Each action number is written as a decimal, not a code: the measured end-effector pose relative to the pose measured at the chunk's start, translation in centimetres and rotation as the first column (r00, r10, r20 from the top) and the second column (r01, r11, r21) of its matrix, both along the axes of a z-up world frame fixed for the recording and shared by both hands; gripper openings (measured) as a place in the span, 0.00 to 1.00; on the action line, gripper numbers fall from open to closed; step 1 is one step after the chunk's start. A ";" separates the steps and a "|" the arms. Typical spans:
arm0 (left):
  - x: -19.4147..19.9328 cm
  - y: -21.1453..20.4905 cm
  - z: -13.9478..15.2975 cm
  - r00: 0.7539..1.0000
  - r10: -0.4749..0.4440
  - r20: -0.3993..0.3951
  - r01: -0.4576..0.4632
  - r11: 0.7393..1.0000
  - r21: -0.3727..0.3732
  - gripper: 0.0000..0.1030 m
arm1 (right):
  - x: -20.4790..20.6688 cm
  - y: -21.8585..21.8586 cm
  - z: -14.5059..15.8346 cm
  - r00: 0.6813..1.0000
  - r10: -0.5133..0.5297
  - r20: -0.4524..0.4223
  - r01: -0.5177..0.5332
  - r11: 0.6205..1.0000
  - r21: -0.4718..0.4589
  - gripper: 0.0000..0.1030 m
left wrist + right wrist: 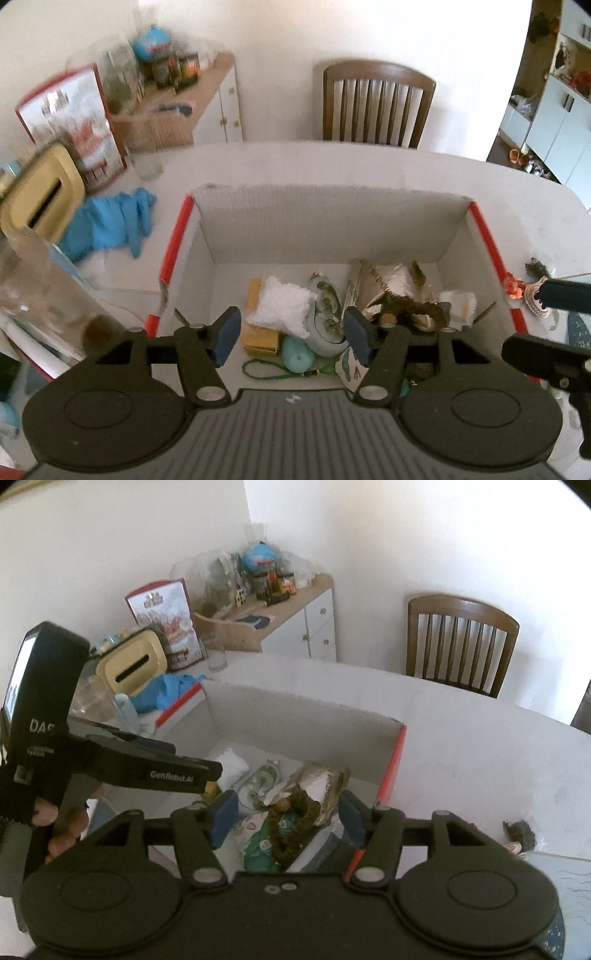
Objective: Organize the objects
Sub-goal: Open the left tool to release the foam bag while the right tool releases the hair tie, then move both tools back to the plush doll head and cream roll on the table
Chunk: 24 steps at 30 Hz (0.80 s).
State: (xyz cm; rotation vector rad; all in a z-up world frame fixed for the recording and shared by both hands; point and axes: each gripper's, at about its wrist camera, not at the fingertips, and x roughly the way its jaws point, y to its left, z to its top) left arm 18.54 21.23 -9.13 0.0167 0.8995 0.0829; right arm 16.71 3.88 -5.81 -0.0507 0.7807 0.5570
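Note:
An open cardboard box with red edges (325, 225) (295, 720) stands on the white table. It holds a white foam lump (280, 302), a yellow box (258, 336), a round green-patterned dish (327, 314) (258, 779), a turquoise egg shape (297, 354), a green cord (266, 369), crumpled foil paper (391, 284) (321, 779) and a brown scrunchie (413, 314) (295, 827). My left gripper (291, 336) is open and empty above the box. My right gripper (286, 818) is open and empty above the box's right part. The left gripper's body (110, 760) shows in the right wrist view.
Blue gloves (110, 221) and a cream tissue holder (40, 195) lie left of the box. A clear glass (33, 280) stands at the near left. A wooden chair (376, 107) stands behind the table. Small trinkets (517, 288) lie right of the box.

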 end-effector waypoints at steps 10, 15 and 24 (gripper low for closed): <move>-3.7 -2.8 3.6 0.994 -0.043 0.100 0.041 0.999 0.020 0.65 | -2.4 -2.1 2.1 0.999 -0.011 0.045 0.009 0.999 0.043 0.69; -5.3 -4.3 4.7 0.992 -0.033 0.124 0.034 0.999 -0.006 0.66 | -3.6 -4.0 2.8 0.998 -0.023 0.057 0.019 0.997 0.070 0.74; -6.9 -7.8 5.6 0.990 -0.022 0.138 0.030 0.998 -0.053 0.76 | -5.1 -8.5 3.9 0.995 -0.066 0.069 0.057 0.990 0.127 0.88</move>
